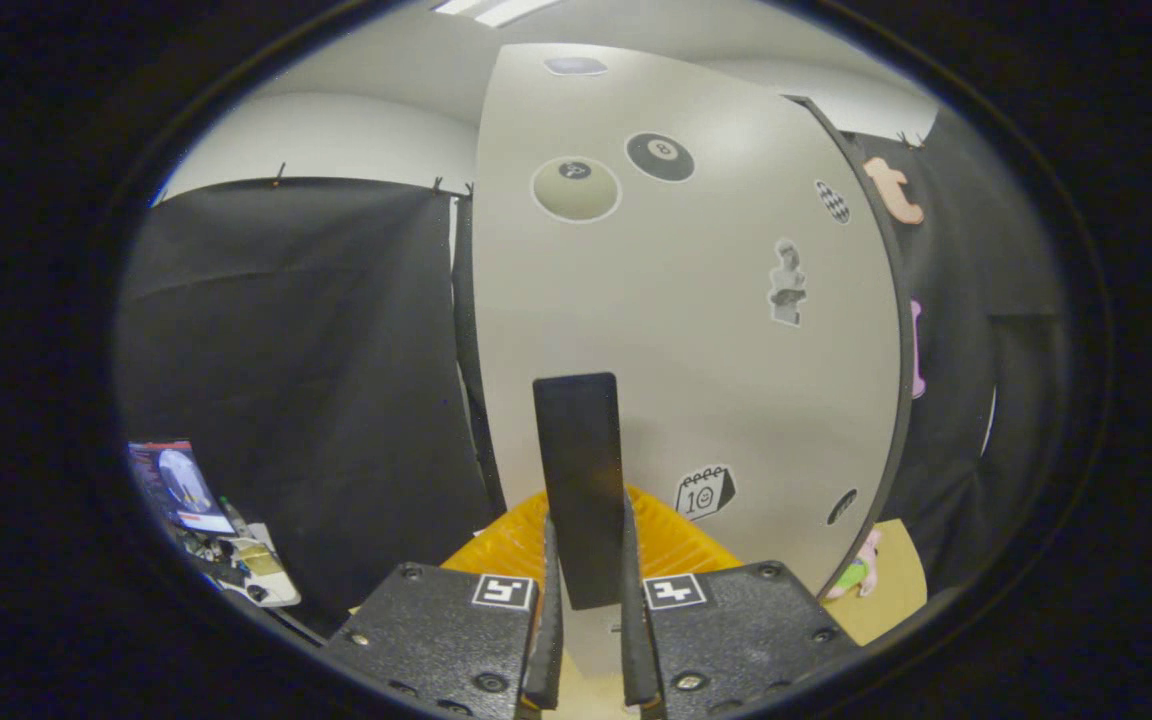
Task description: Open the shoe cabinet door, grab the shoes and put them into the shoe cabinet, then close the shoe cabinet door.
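at nine o'clock some clutter (236,560) lay by the black cloth. dead centre, the gripper (586,600) was clenched on the black handle (581,480) of the shoe cabinet door (716,330). at five o'clock a soft toy (861,570) sat low beside the door.

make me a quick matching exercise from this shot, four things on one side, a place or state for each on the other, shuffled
Things:
1. black door handle
2. tongs
3. calendar sticker
4. 8-ball sticker

Places or states:
A. high on the cabinet door
B. low on the door, right of the handle
C. clamped between the two fingers
D. shut on the handle

Pairs: 1-C, 2-D, 3-B, 4-A
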`<state>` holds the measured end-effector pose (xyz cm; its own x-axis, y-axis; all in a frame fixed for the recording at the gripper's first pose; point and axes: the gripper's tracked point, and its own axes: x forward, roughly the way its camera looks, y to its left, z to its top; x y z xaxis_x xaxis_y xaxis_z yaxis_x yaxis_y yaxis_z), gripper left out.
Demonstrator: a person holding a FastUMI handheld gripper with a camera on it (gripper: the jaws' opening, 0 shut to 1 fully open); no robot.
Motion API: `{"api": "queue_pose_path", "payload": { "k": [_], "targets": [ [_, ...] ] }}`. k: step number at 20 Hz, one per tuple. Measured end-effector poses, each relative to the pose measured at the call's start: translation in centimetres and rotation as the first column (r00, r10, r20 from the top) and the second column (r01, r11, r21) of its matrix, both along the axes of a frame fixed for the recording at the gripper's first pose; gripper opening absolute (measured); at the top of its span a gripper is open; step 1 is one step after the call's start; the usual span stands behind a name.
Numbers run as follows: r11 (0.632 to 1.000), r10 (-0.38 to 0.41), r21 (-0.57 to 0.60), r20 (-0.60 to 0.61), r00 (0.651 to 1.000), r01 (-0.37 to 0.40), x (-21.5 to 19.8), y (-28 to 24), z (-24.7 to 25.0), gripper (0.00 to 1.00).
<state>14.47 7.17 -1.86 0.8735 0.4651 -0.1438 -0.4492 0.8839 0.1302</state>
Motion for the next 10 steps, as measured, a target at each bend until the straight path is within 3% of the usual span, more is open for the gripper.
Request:
{"api": "queue_pose_path", "payload": {
  "k": [10],
  "targets": [
    [1.000, 0.022, 0.012, 0.057, 0.998, -0.023, -1.0, -2.8, 0.4, 0.27]
  ]
}}
